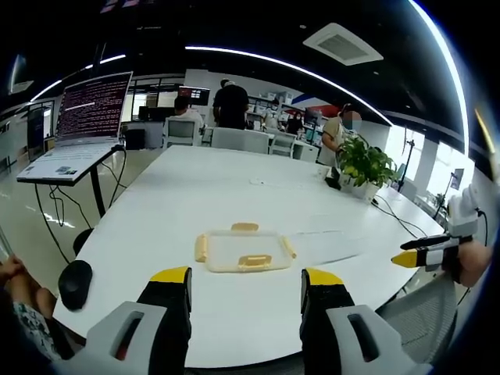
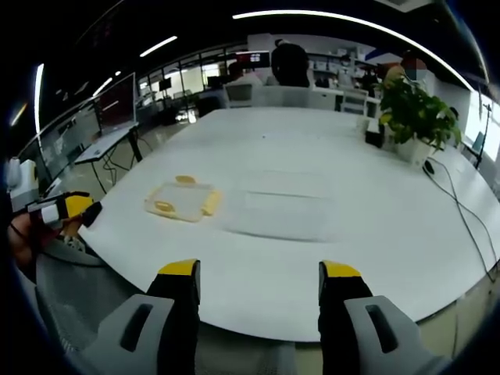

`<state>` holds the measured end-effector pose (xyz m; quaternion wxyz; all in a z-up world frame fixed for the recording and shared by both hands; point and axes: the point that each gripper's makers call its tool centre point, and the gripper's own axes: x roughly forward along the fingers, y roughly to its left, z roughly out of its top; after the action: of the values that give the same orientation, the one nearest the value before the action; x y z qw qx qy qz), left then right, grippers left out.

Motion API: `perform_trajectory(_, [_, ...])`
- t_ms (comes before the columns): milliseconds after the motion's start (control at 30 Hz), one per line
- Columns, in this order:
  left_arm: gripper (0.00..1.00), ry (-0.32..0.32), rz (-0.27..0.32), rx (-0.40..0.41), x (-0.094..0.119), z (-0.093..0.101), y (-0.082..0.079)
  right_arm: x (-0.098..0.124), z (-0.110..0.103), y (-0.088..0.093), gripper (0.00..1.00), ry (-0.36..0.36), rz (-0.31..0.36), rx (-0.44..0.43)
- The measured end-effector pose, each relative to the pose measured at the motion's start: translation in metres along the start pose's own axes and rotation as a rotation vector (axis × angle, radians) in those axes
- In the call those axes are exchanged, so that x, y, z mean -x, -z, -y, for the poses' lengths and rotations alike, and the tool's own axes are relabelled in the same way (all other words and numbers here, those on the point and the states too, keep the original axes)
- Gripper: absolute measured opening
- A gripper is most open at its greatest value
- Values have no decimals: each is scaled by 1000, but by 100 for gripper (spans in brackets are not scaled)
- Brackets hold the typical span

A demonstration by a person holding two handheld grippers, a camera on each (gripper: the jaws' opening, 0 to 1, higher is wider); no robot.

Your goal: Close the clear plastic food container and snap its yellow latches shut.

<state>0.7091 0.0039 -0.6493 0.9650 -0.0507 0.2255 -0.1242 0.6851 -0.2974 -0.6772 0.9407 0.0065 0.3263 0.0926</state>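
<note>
A clear lid with yellow latches (image 1: 244, 251) lies flat on the white table (image 1: 234, 195), just beyond my left gripper (image 1: 246, 277), which is open and empty, short of the table's near edge. The clear container base (image 1: 332, 244) sits faintly to the lid's right. From the other side I see the lid (image 2: 181, 201) left of the base (image 2: 281, 212). My right gripper (image 2: 259, 269) stands open and empty, off the near edge. Each gripper shows at the side of the other view: the right gripper (image 1: 418, 256) and the left gripper (image 2: 66, 207), both off the table.
A potted plant (image 1: 363, 166) and a cable (image 1: 398, 219) occupy the far right of the table. A black round object (image 1: 75, 283) sits by the left edge. A laptop on a stand (image 1: 90, 109) is off to the left. People and chairs (image 1: 242, 139) are behind.
</note>
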Motion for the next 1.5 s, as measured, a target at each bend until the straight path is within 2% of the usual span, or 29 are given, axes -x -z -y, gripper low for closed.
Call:
perform_trajectory(900, [51,-1,-10,1,0,1,2,0,0,1,58,-3,-8,8])
perform_trajectory(1100, [51,-6,-31,39,0,-2,4,0,-6,0,58,-10,-8,61])
perform_trajectory(1367, [51,-3,-73,44,-4,-3,8,-1,-3,-1,59,-17,-28,28])
perform_trajectory(1500, [51,20,-83,38,-4,1,7,-2,-3,-3,59,-26,-37,26])
